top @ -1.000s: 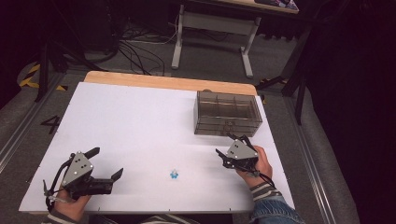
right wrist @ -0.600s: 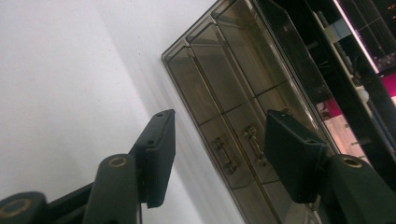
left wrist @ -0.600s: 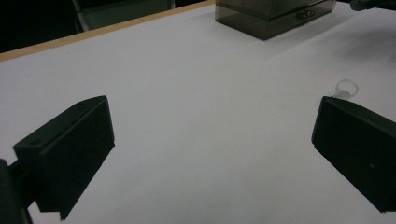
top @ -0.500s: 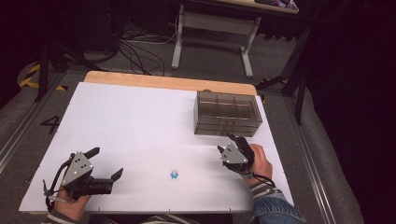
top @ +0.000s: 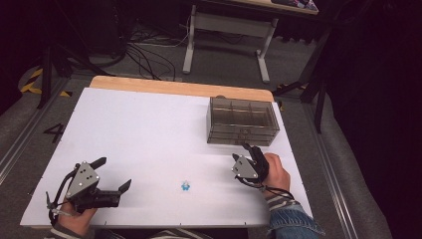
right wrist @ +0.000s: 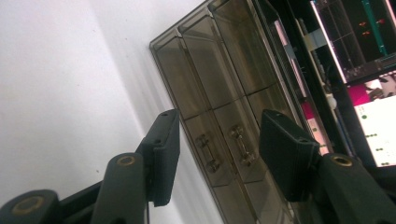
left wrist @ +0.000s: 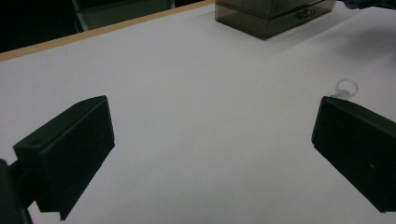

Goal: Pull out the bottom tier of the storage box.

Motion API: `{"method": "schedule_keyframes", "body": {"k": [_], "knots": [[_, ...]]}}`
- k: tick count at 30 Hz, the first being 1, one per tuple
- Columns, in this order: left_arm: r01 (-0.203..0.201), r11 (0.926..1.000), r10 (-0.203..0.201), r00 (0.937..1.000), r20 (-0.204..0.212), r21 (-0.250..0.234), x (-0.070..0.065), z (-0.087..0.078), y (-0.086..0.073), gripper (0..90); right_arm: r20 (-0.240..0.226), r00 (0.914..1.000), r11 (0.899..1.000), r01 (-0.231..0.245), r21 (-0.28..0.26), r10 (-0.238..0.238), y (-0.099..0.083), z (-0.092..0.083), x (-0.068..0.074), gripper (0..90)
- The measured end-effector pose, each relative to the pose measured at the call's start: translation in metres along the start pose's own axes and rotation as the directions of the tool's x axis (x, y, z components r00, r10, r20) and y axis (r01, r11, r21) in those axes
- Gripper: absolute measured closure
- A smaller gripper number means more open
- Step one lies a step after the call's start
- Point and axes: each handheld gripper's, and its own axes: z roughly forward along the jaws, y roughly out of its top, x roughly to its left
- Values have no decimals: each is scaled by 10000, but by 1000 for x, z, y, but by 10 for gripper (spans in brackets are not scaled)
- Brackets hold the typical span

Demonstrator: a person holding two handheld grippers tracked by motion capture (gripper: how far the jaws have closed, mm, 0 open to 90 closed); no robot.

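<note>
A big white table (top: pixel 149 129) fills the room in front of the person. On its far right part stands a smoky see-through box with little drawers (top: pixel 243 121), and each drawer has a small handle (right wrist: pixel 242 144) on the front. The right gripper (top: pixel 251 158) is turned on its side and points at the front of this box, just beside it but not touching. Its jaws have just been closing a bit, and now they stand half spread with nothing between them; in the right gripper view the two handles sit in the gap farther off. I think the step in hand is lining up to grab a drawer handle. The next move looks like a short push forward, then a careful pinch on one handle and a straight pull. The left gripper (top: pixel 110 175) rests near the front left edge of the table, jaws spread wide and empty. Last, a tiny blue and clear ring (top: pixel 185 186) lies on the table between the two grippers, well apart from the box.
</note>
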Motion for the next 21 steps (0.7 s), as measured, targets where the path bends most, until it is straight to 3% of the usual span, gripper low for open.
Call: {"method": "schedule_keyframes", "body": {"k": [4, 5, 9, 13, 18, 21], "knots": [[27, 10000, -27, 10000, 19, -4, 0, 0, 0, 0, 130, 9996, 9995, 255, 159, -257, -1, 2, 3, 499], [-3, 10000, 3, 10000, 22, 5, 0, 0, 0, 0, 411, 9983, 9990, 405, 198, -413, -1, 5, 5, 509], [-44, 10000, 44, 10000, 19, 20, 0, 0, 0, 0, 807, 9945, 9974, 645, 337, -670, 0, 9, 10, 525], [-9, 10000, 9, 10000, 36, 23, -1, 0, 0, 0, 923, 9909, 9945, 938, 471, -978, -1, 11, 12, 536], [-18, 10000, 18, 10000, 32, 39, 0, 1, 0, 0, 1203, 9829, 9881, 1301, 817, -1393, -1, 16, 15, 555], [-15, 10000, 15, 10000, 65, 61, 0, 1, 0, 0, 1400, 9736, 9803, 1666, 1057, -1805, -2, 20, 19, 560]]}}
